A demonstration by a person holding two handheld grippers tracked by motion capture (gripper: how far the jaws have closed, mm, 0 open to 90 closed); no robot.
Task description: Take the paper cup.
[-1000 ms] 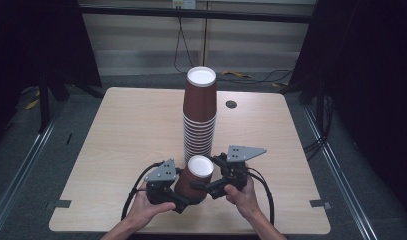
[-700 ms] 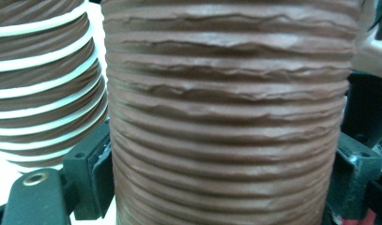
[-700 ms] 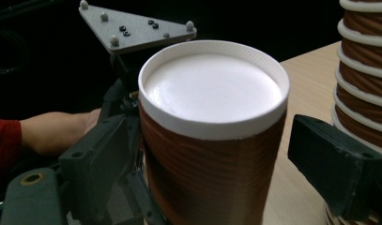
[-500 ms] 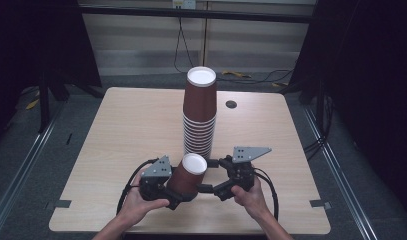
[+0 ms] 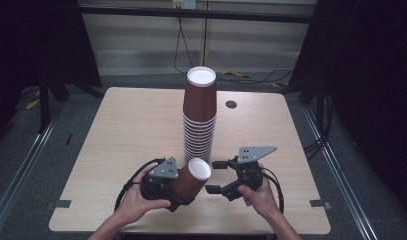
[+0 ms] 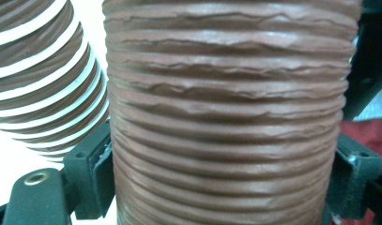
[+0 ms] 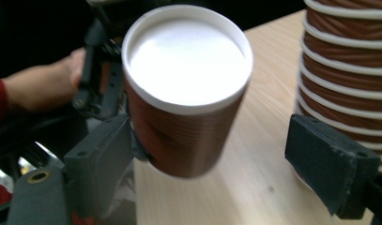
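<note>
**Ribbed brown paper cups, one in hand, one stack on table**

Item 1. Single cup (image 5: 190, 180): brown ribbed paper cup with a white rim and white inside. It is lifted off the table and tilted, its open mouth turned toward the right gripper and slightly up. It sits near the front edge of the table, just in front of the foot of the stack. In the left gripper view its ribbed wall (image 6: 226, 117) fills the space between the two black jaws; in the right gripper view its white mouth (image 7: 187, 56) faces the camera.

Item 2. Stack of cups (image 5: 200, 117): same make, nested mouth down into a tall column, upright at the middle of the table, a white base uppermost. Its ringed lower rims show at the right of the right gripper view (image 7: 348, 70) and at the upper left of the left gripper view (image 6: 43, 75).

Item 3. Left gripper (image 5: 163, 182): held in the left hand (image 5: 138, 200), jaws clamped on the body of the single cup, pads pressing its wall on both sides.

Item 4. Right gripper (image 5: 216, 176): held in the right hand (image 5: 261, 197), jaws spread wide with nothing gripped, pointing at the single cup's mouth and just clear of it.

Item 5. Table (image 5: 121, 130): light wood top, with a small dark round hole (image 5: 231, 104) near its far edge.
</note>
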